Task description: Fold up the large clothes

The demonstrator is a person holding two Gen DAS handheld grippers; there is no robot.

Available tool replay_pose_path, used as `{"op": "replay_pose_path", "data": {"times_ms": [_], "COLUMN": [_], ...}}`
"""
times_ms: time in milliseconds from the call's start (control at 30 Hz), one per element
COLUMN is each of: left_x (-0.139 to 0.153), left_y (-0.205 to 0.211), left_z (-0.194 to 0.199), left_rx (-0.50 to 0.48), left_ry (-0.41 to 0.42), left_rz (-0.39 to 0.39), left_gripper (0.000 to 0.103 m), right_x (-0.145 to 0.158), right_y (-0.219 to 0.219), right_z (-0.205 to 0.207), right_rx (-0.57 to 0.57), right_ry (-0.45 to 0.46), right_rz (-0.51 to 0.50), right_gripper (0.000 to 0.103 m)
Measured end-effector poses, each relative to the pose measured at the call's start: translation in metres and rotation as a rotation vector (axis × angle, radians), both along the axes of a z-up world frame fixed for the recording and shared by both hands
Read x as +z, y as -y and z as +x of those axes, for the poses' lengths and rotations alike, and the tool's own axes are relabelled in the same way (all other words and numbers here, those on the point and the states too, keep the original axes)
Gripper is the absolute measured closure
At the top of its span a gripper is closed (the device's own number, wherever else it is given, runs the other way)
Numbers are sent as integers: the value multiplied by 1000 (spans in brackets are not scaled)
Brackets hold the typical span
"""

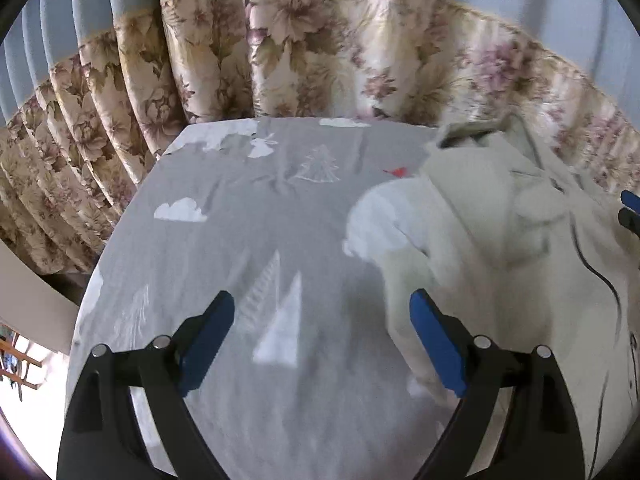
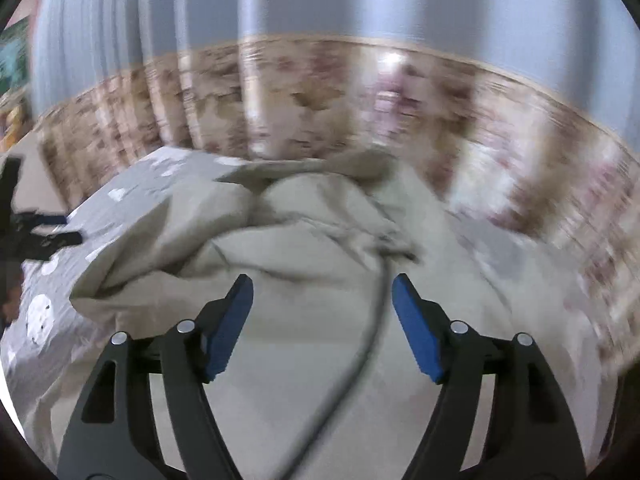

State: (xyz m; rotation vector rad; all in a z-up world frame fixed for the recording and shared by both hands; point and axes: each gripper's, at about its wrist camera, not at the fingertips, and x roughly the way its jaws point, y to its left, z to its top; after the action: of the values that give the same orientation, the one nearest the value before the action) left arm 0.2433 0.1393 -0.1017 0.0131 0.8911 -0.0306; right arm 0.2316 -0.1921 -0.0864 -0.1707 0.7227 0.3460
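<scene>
A large cream garment (image 1: 500, 248) lies crumpled on the right part of a table covered by a grey cloth (image 1: 240, 240) with white tree and cloud prints. It fills the right wrist view (image 2: 304, 240), with a dark drawstring (image 2: 376, 312) across it. My left gripper (image 1: 322, 304) is open and empty above the grey cloth, its right finger by the garment's left edge. My right gripper (image 2: 322, 286) is open and empty just above the garment's middle. The right wrist view is blurred.
A floral curtain (image 1: 280, 60) hangs close behind the table's far edge. The left gripper shows at the left edge of the right wrist view (image 2: 44, 232). The table's left edge drops off to the floor (image 1: 24, 360).
</scene>
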Motion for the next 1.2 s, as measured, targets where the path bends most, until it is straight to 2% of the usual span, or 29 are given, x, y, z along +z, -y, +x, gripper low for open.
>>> {"op": "replay_pose_path", "data": {"times_ms": [133,333,400,433,467,500,567,633,733,767,800,833,867,900,967,1033,1100,1200], "left_x": [-8,-18,-20,-20,-19,-18,-12,-4,8,11,14,15,15,15,12,7,0,-10], "left_y": [3,7,2,1,-2,-4,-5,-5,-3,-2,2,7,13,20,42,65,90,119], "left_z": [20,31,33,35,35,34,31,29,24,23,22,22,23,24,26,30,36,43], "left_rx": [-26,-17,4,9,19,25,27,32,22,14,5,-4,-18,-37,-91,-144,-184,-201], "left_ry": [-10,-14,-24,-26,-30,-30,-15,3,28,36,42,40,35,28,10,-10,-31,-45], "left_rz": [-12,28,35,32,23,18,13,14,-22,-36,-51,-59,-68,-75,-87,-76,-52,-5], "left_gripper": [13,13,13,13,13,13,13,13,13,12,11,8,8,8,8,8,8,8], "right_x": [-6,-27,-39,-47,-47,-47,-33,-6,43,53,54,47,39,28,10,4,2,2], "right_y": [-43,-90,-102,-107,-107,-108,-101,-76,-10,17,49,73,90,115,163,195,205,193], "right_z": [40,106,120,125,124,121,103,82,22,-2,-22,-33,-40,-50,-68,-80,-82,-71], "right_rx": [138,222,246,257,269,279,275,232,115,65,-13,-70,-109,-172,-280,-348,-375,-336], "right_ry": [-32,-162,-250,-289,-298,-292,-206,-103,138,207,217,192,170,140,37,-20,-43,-72], "right_rz": [-44,-12,-2,6,13,6,-36,-14,-1,-11,-55,-103,-135,-168,-126,-20,33,92], "right_gripper": [30,33,54,77,86,90,94,94,94,91,87,59,21,16,24,24,24,24]}}
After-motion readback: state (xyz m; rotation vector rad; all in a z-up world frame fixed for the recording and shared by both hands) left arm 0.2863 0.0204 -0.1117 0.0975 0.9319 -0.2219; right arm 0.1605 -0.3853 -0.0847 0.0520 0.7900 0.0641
